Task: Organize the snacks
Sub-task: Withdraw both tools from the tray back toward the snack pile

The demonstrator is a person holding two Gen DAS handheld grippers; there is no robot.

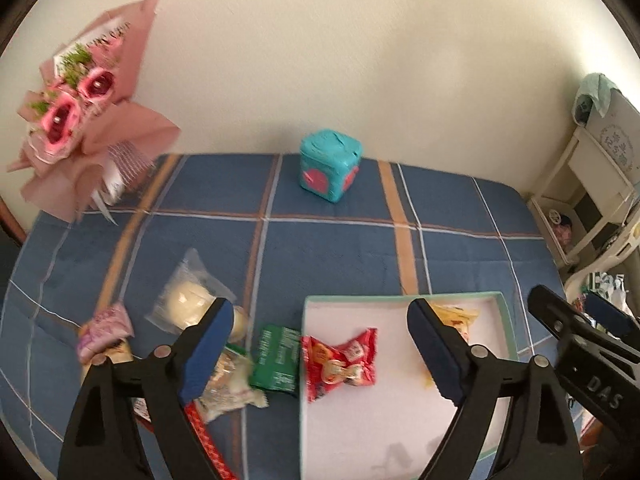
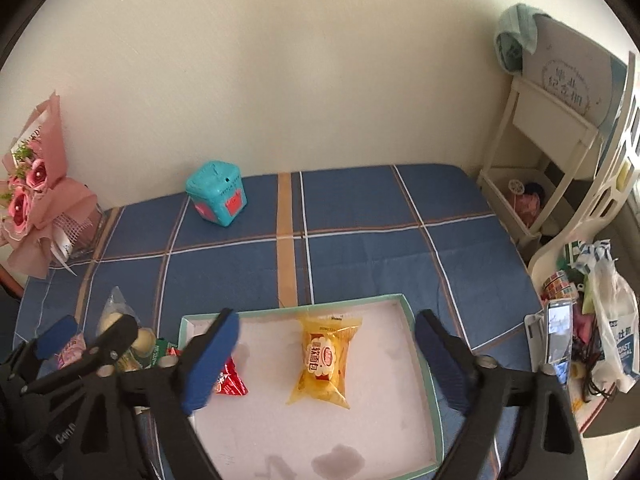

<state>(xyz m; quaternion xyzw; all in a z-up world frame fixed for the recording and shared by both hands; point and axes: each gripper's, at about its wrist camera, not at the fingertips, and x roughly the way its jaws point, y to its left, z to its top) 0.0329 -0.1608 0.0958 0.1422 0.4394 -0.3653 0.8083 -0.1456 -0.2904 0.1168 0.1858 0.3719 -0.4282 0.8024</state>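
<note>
Risk first: both tools hang empty above the tray, so trouble would come on the coming pick. The loose snacks on the left lie crowded and overlapping; wide jaws dropped into that heap could pinch two wrappers at once, or catch only a crinkly edge that slips out on the lift. A careless reach could also knock the tray's left wall or shove a pack off the near edge. Picture is motion-blurred on the left side, so exact pack borders are hard to read.

Left tool point(image 1: 320, 350): jaws spread wide, released, nothing between the pads, touching nothing. It hovers over the tray's left edge. Right tool point(image 2: 326, 356): also spread wide and empty, hovering over the middle of the tray, pads clear of everything.

Below them, the shallow white tray point(image 1: 400, 299) with a teal rim sits near on the blue plaid table point(image 1: 340, 248). Inside it: a red snack pack point(image 1: 340, 362) at the left and a yellow snack pack point(image 2: 326, 362) more to the right, well apart.

Left of the tray, still outside it: a green pack point(image 1: 278, 360) touching the tray wall, a clear bag with a pale bun point(image 1: 188, 300), a pink pack point(image 1: 106, 330) and more wrappers heaped near them.

Far side: a teal cube box point(image 1: 330, 170) by the wall, a pink bouquet point(image 1: 76, 120) at far left.
</note>
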